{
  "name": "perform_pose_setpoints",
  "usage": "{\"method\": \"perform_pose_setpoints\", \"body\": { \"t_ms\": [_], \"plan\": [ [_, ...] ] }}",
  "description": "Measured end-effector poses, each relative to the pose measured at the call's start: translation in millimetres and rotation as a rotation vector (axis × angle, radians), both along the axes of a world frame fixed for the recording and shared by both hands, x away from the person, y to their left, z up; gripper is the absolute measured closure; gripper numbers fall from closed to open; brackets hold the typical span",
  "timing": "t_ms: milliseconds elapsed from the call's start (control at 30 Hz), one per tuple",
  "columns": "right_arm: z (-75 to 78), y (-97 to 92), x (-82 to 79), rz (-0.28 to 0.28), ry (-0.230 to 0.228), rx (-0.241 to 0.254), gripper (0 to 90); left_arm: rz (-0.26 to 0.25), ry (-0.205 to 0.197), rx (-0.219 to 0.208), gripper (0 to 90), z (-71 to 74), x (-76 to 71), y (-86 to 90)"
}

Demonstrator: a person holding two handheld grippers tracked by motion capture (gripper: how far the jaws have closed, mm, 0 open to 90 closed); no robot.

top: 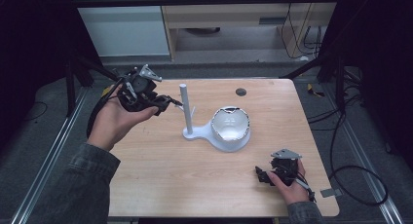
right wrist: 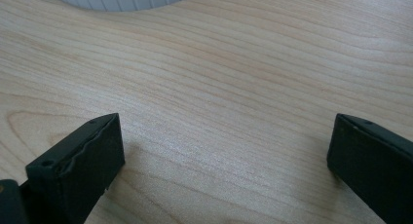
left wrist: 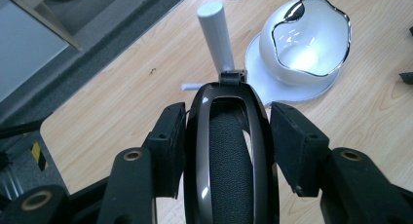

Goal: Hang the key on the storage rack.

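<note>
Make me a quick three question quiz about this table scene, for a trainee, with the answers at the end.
1. True or false: the left gripper is shut on a black band.
2. What stands nearest ahead of that band: A) the white post, B) the bowl, C) the dark round spot in the table?
3. How do the jaws of the right gripper stand, and what lies between them?

Key
1. True: both pads press on the band's sides.
2. A: the post rises just beyond the band's tip, with the bowl to its right on the same white stand.
3. Wide apart, with bare tabletop between them.
</note>
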State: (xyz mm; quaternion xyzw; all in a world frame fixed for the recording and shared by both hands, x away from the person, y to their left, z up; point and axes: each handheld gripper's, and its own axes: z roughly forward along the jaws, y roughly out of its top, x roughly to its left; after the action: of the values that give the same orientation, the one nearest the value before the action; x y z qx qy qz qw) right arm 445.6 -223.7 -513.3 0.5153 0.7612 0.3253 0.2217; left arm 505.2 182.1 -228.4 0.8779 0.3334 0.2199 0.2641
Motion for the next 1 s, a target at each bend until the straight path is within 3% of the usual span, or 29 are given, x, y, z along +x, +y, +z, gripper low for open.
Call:
{"method": "perform_pose_setpoints", "body": {
  "t_ms": [1000],
  "plan": [
    [0.0,-0.1,0.0,0.001,0.000,-0.001,0.5,-0.003,0.042,0.024,49.0,-31.6,-12.8,14.2]
  ]
}}
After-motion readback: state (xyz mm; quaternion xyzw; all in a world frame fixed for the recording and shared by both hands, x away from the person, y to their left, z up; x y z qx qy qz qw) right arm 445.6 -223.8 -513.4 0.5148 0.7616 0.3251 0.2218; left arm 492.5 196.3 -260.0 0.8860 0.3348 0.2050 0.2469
